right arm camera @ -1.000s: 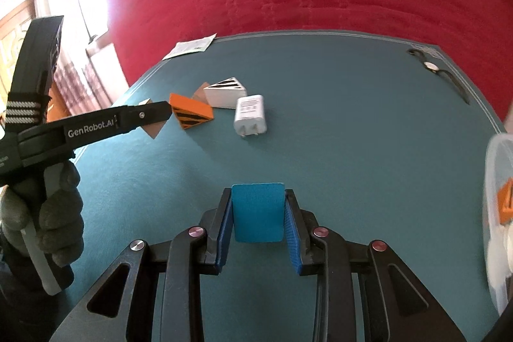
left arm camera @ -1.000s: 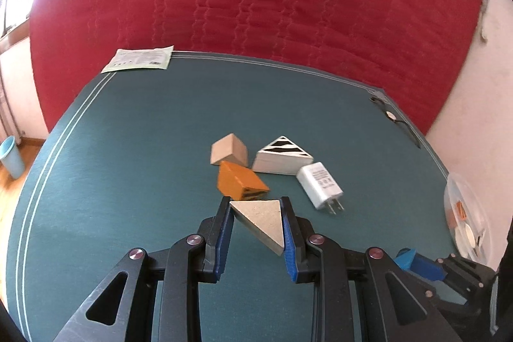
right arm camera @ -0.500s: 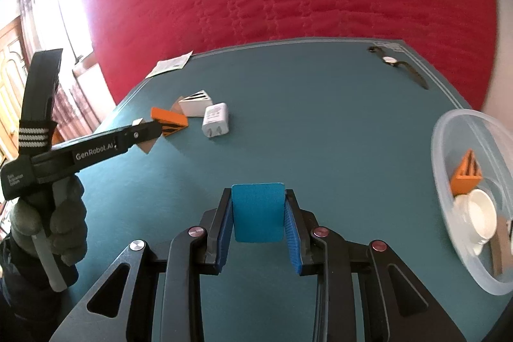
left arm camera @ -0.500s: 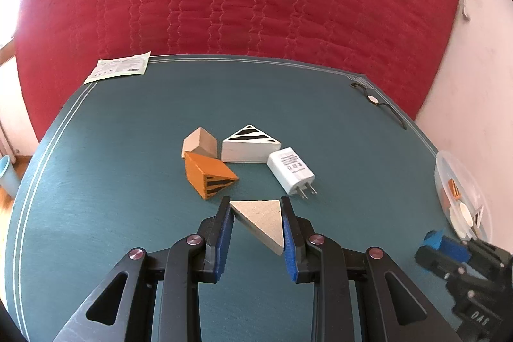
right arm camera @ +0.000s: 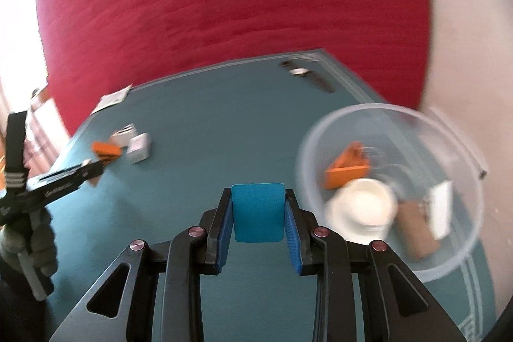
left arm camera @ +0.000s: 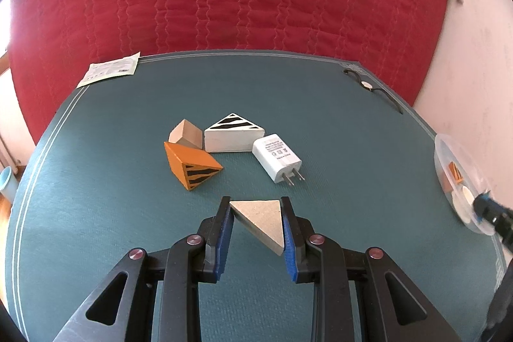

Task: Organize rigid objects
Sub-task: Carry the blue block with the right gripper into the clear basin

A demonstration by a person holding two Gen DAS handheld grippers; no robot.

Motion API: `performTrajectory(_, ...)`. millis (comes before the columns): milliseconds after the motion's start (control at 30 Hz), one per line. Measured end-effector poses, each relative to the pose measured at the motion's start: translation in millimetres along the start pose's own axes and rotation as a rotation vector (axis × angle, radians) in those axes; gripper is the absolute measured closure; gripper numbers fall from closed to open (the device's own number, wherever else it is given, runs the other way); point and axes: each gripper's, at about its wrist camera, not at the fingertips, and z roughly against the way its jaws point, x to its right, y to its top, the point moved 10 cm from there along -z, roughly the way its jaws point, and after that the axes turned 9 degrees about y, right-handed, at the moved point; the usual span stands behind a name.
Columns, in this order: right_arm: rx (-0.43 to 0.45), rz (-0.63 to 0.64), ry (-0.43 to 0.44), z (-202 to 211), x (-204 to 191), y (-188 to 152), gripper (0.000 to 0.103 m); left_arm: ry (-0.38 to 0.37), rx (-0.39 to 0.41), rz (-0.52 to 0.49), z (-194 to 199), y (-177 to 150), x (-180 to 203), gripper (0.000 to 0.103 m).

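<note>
Hovering beside the bowl [right arm camera: 389, 181], the right tongs [right arm camera: 258, 210] are clenched on a blue block [right arm camera: 258, 209]; the bowl lies just ahead and to their right, so the right hand is judged nearer; the left tongs [left arm camera: 256, 220] are clamped on a tan wedge [left arm camera: 263, 218], over the surface [left arm camera: 96, 213]; only the left view shows the charger [left arm camera: 277, 156] and two striped wedges sharply; the right view alone shows the bowl's contents, though blurred.
</note>
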Motion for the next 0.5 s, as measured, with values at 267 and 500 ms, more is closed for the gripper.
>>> performTrajectory(267,0.06,-0.089,-0.144,30.5,67.9,7.2,0.072,0.022,-0.008,-0.011,0.2,-0.6,4.5,0.073)
performTrajectory(500,0.068,-0.147,-0.217,35.9,108.2,1.4,0.072,0.02,-0.021,-0.043,2.9,-4.5,20.6,0.073)
